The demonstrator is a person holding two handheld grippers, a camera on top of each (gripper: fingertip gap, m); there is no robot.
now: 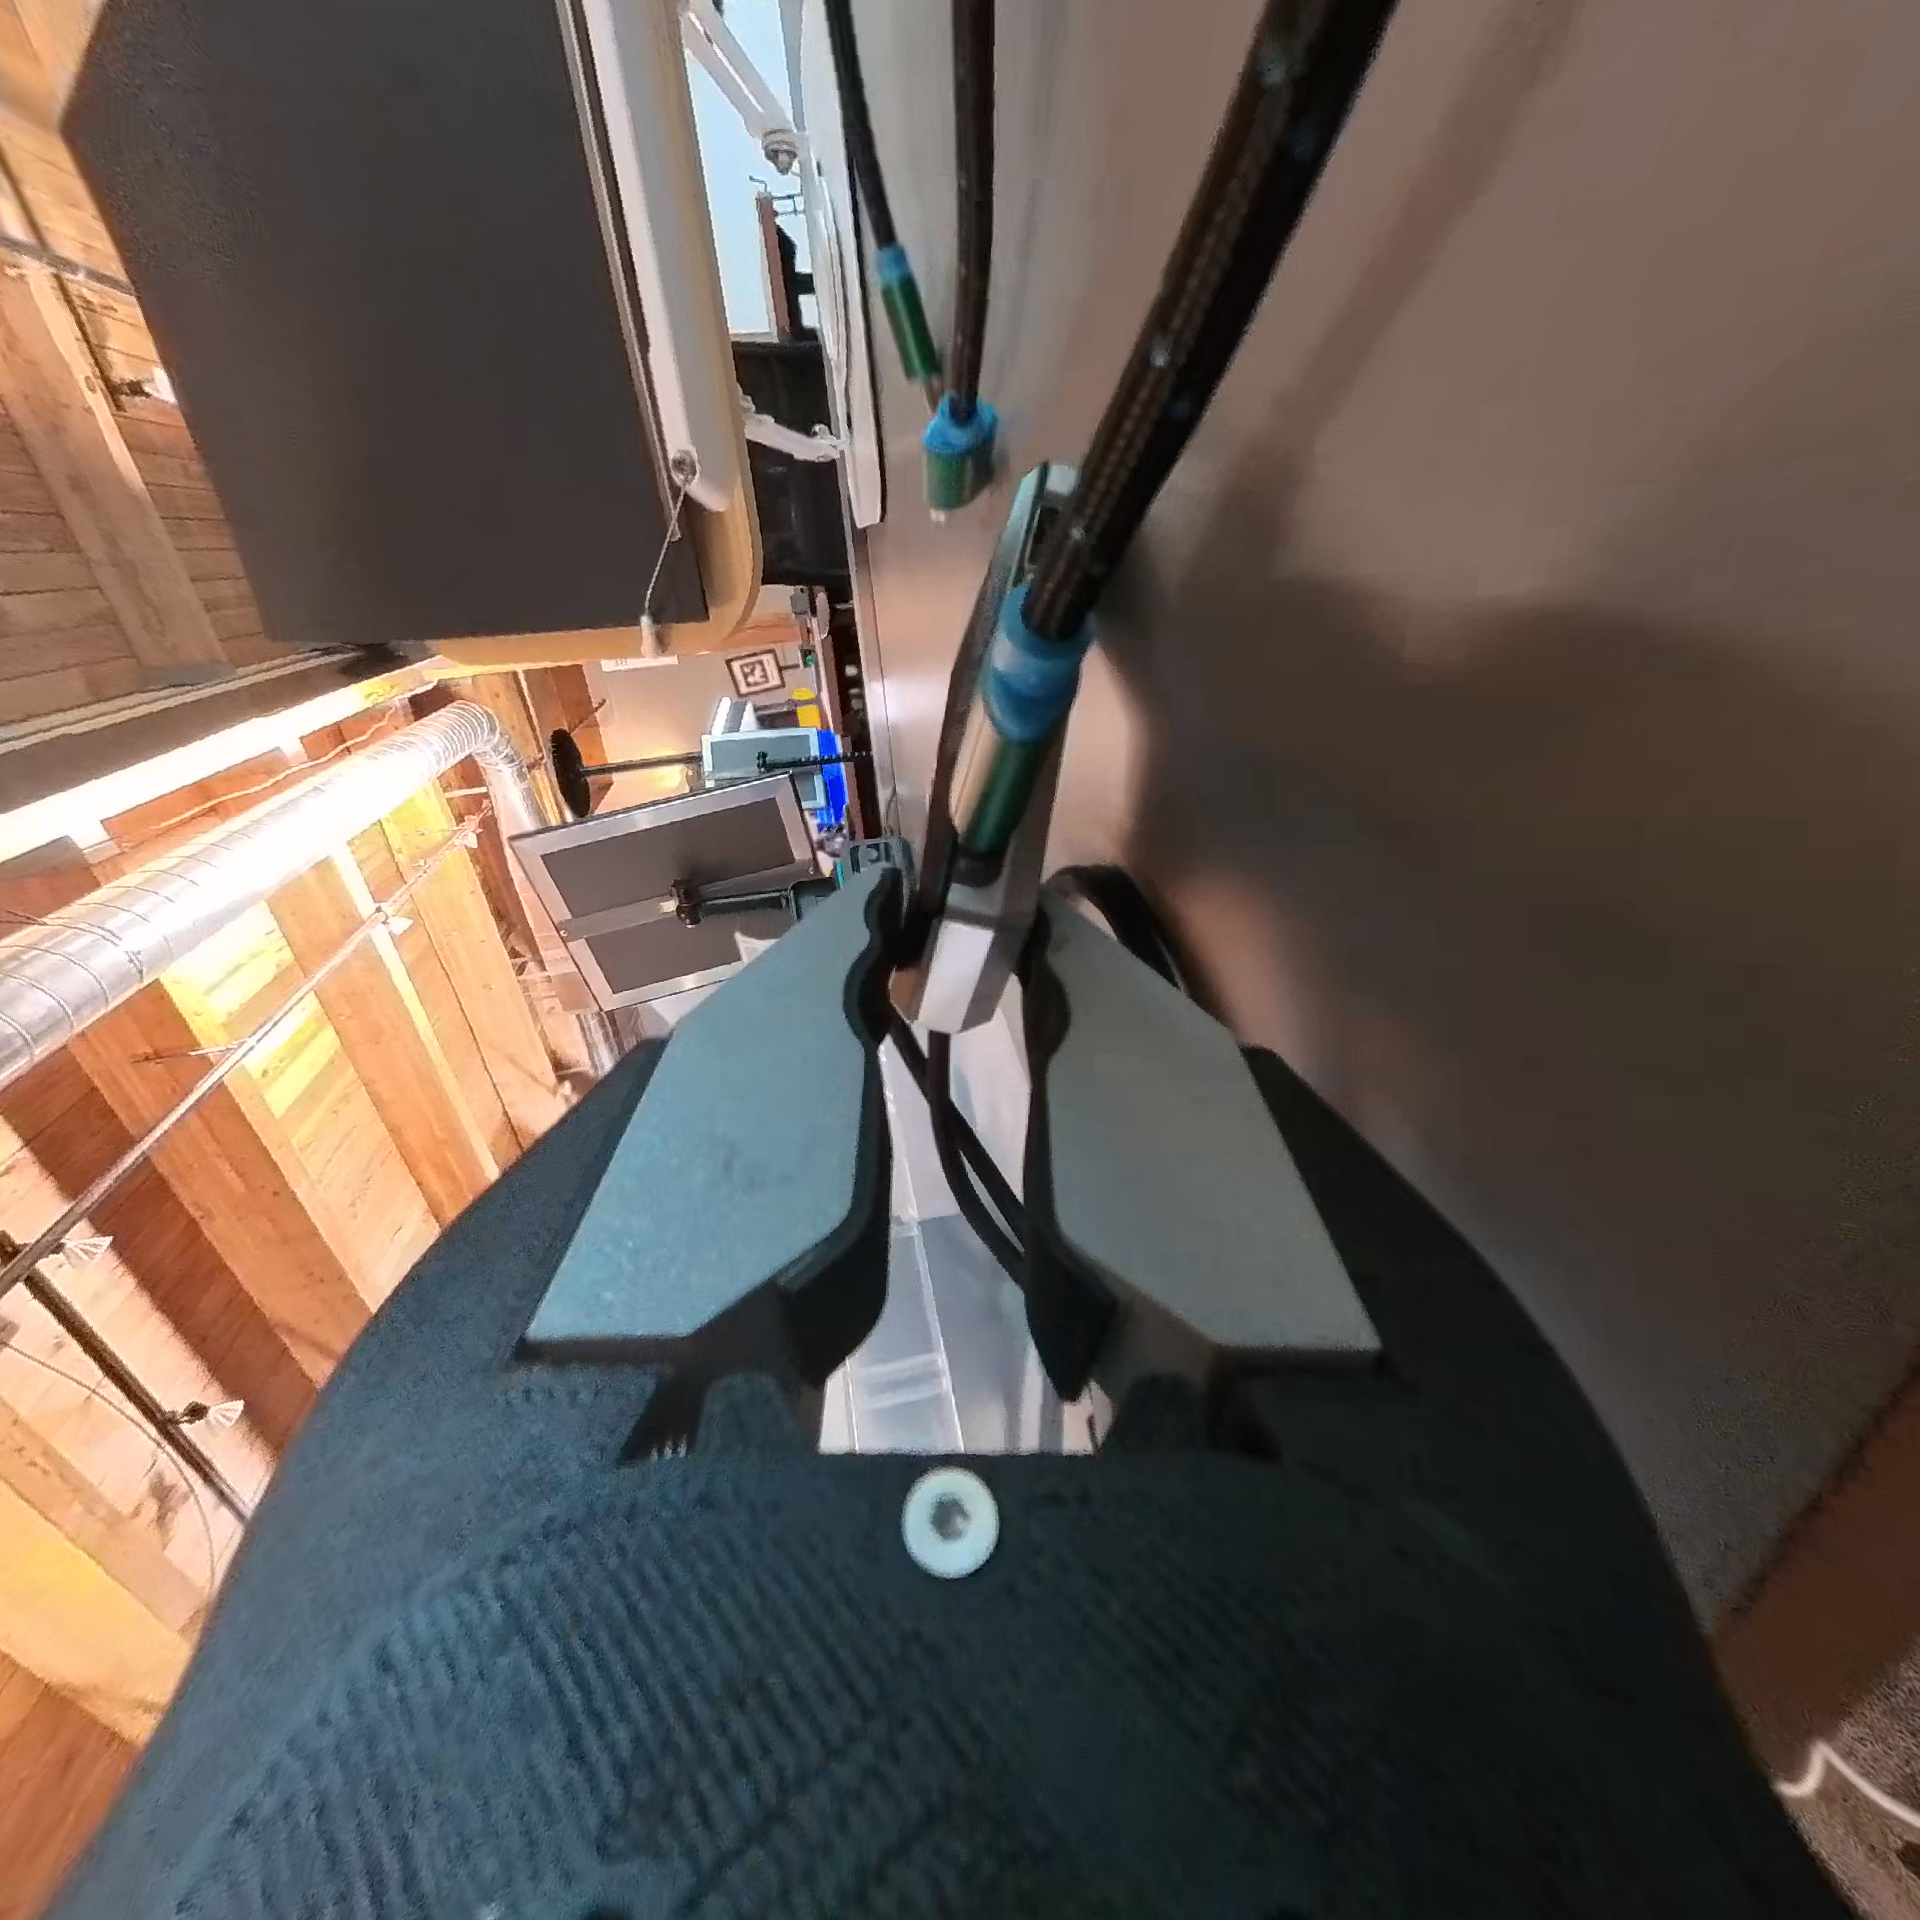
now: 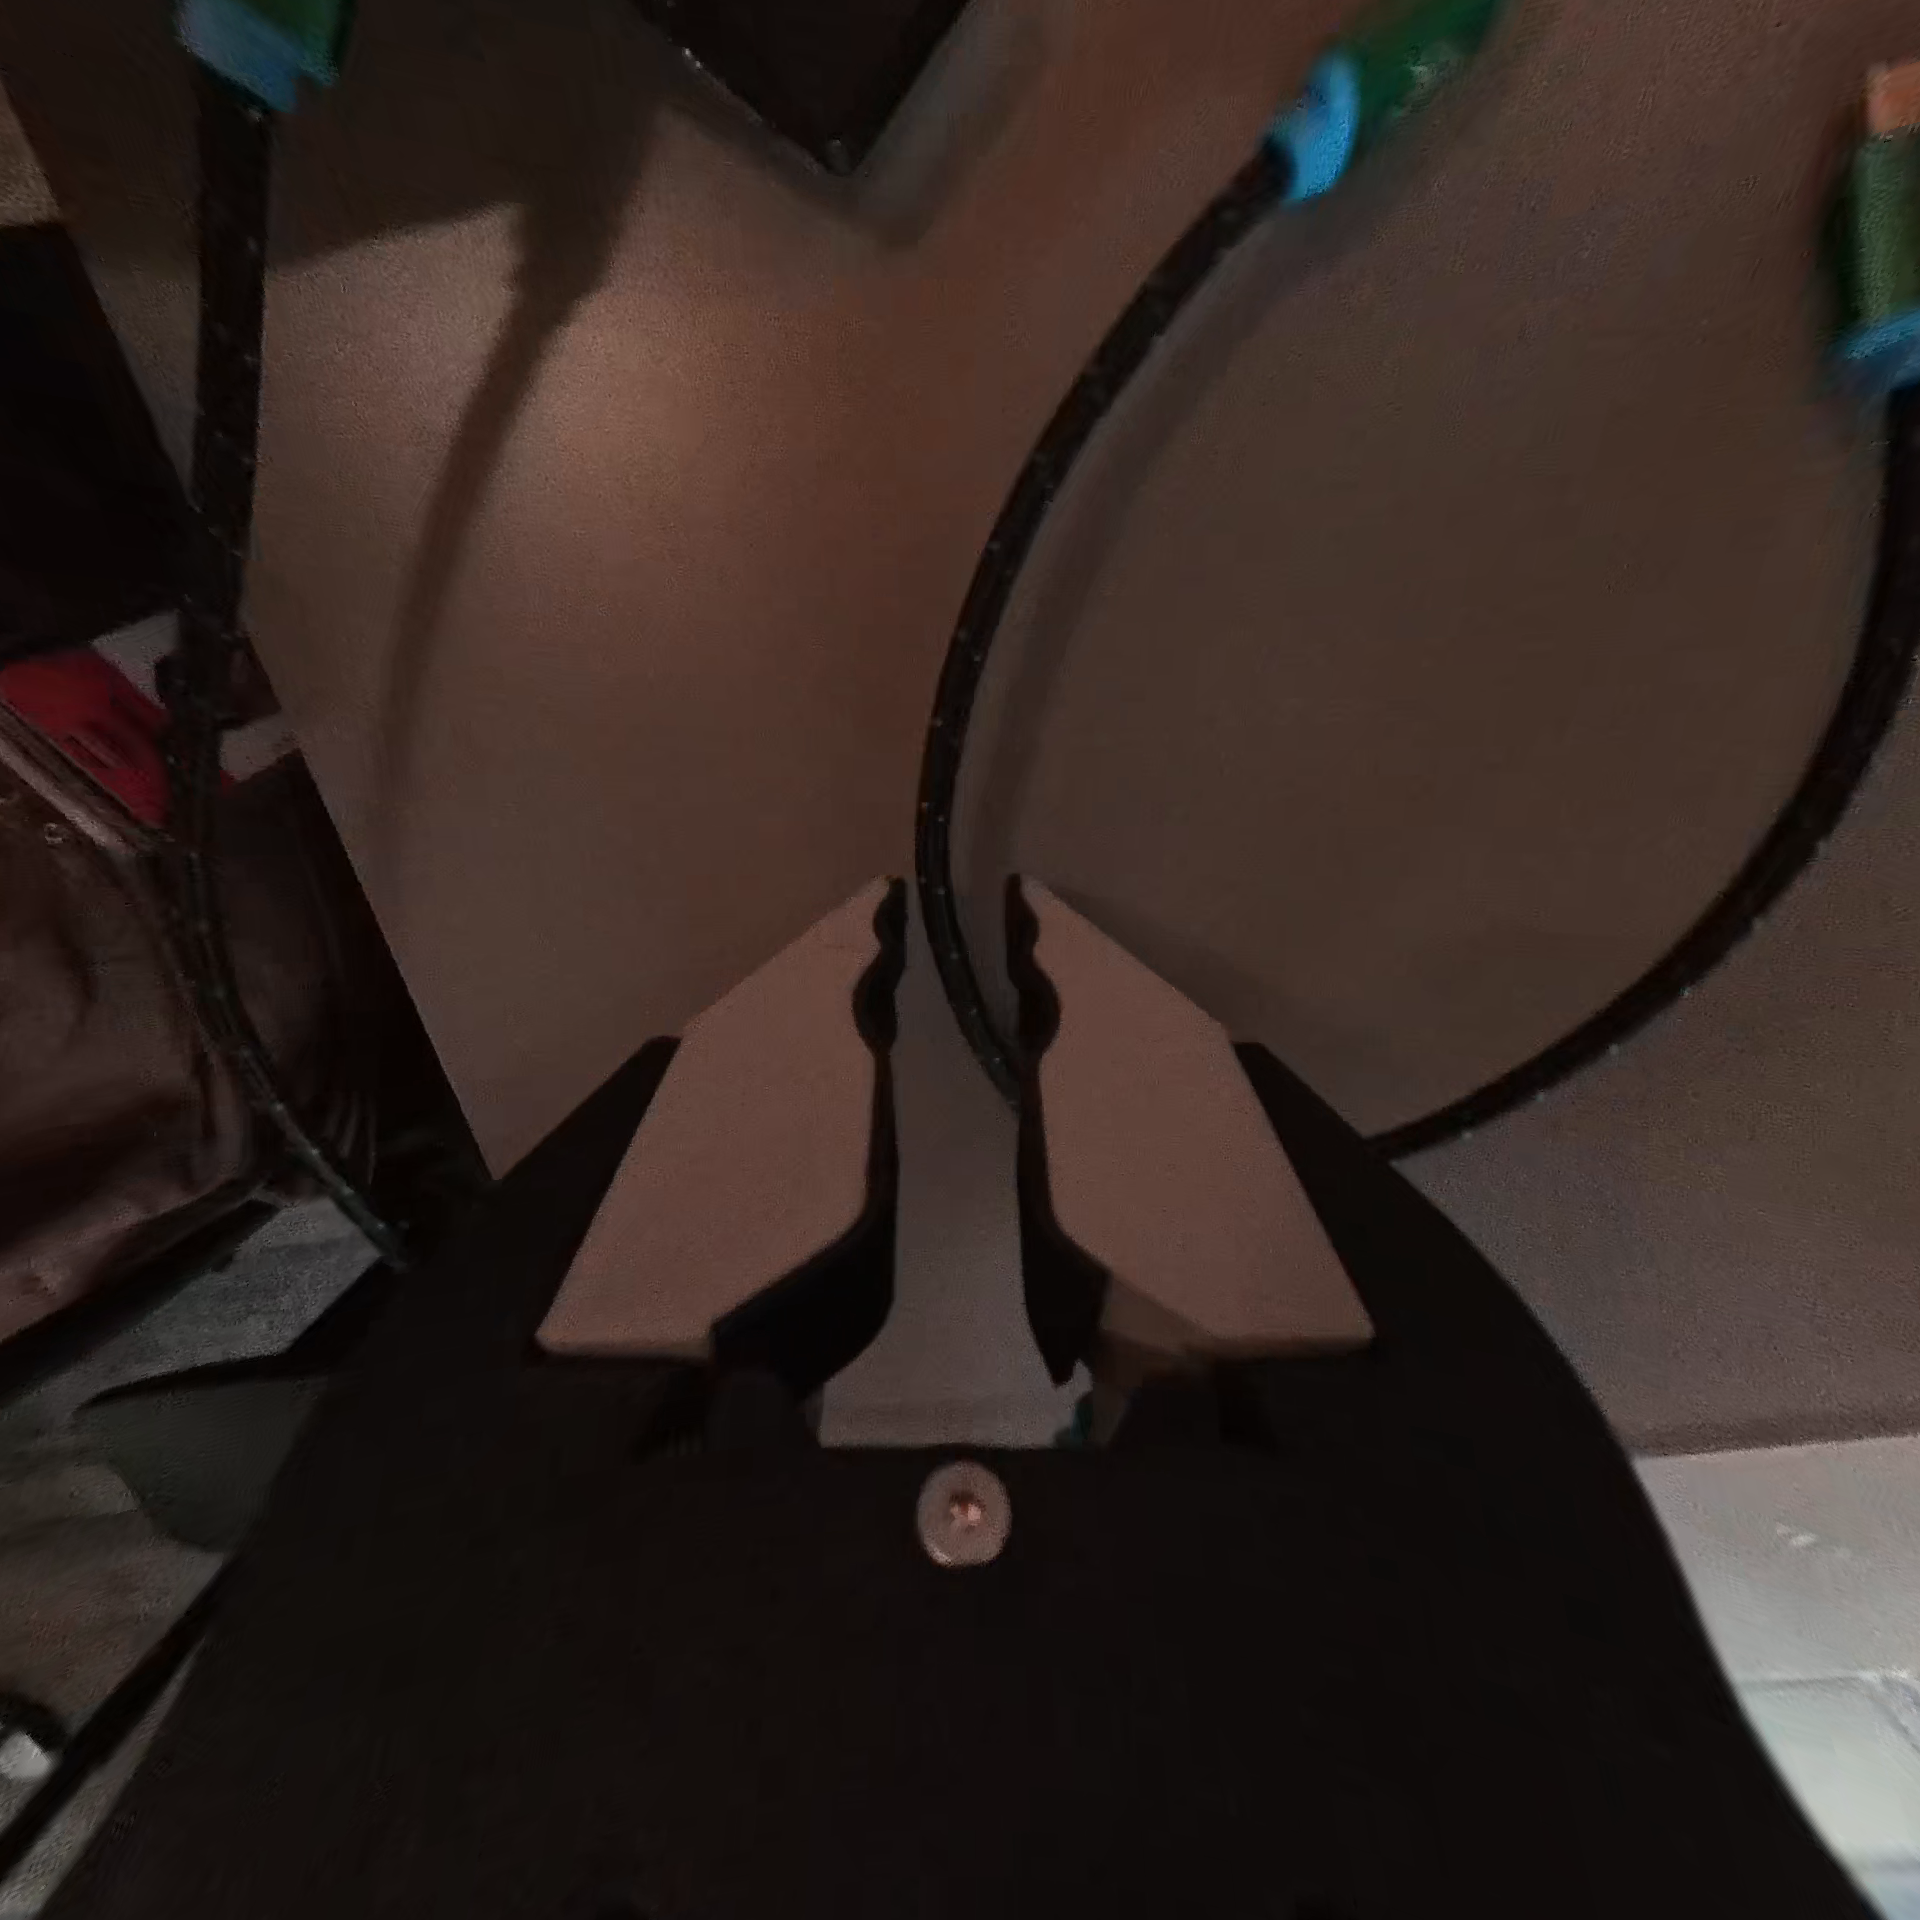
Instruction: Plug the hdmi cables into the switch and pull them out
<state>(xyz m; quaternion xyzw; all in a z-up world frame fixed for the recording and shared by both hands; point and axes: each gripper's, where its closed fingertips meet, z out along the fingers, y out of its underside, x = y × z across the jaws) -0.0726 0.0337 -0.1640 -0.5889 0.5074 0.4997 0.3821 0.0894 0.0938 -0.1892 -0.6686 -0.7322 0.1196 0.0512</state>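
Note:
In the left wrist view my left gripper [image 1: 971, 920] is shut on the near end of a silver HDMI switch [image 1: 961, 971], held above the brown table [image 1: 1455, 416]. One braided HDMI cable's green plug with a blue collar [image 1: 1013, 748] sits in the switch. Two more green-and-blue plugs [image 1: 958, 457] [image 1: 906, 317] lie loose on the table beyond. The switch's thin black lead [image 1: 971, 1174] loops between the fingers. In the dark right wrist view my right gripper [image 2: 956, 899] is slightly open just over the table, and a black braided cable [image 2: 940, 790] runs through the gap. Blurred plugs [image 2: 1335, 114] [image 2: 1881, 229] show at the top right.
A dark-backed monitor [image 1: 395, 312] on a white arm and more screens [image 1: 675, 883] stand past the table's far edge. In the right wrist view another braided cable [image 2: 218, 520] hangs at the left beside a red object [image 2: 78, 717], with grey floor [image 2: 1766, 1610] below.

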